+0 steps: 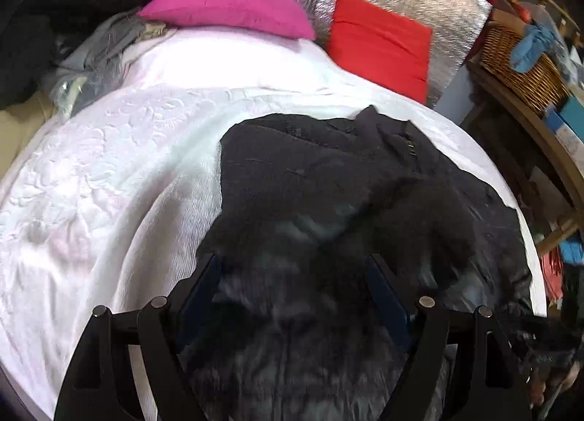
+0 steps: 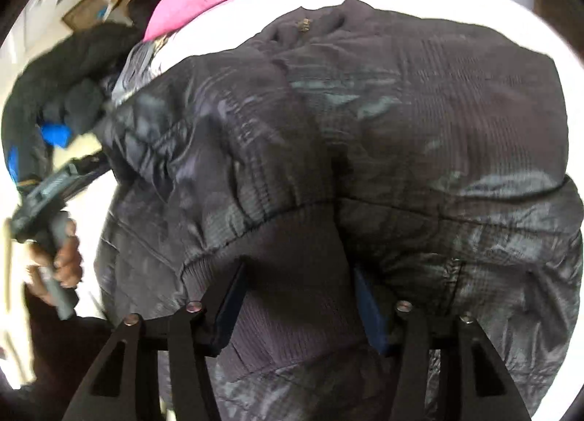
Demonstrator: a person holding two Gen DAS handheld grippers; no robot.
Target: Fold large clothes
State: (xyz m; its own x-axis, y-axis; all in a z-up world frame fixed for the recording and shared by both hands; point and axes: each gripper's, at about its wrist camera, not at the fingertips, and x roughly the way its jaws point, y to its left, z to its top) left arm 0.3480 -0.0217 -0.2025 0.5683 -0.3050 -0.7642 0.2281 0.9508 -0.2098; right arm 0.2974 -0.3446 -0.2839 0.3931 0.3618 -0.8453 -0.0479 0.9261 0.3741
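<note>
Jaws half-buried in black jacket (image 2: 365, 136)

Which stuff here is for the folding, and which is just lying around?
For the folding:
- black puffy jacket
- left gripper, fingers apart over the jacket
- right gripper, fingers either side of the jacket's ribbed cuff
- white bedspread, the surface under the jacket

Just lying around:
- pink pillow
- red cushion
- wicker basket
- grey clothes pile
</note>
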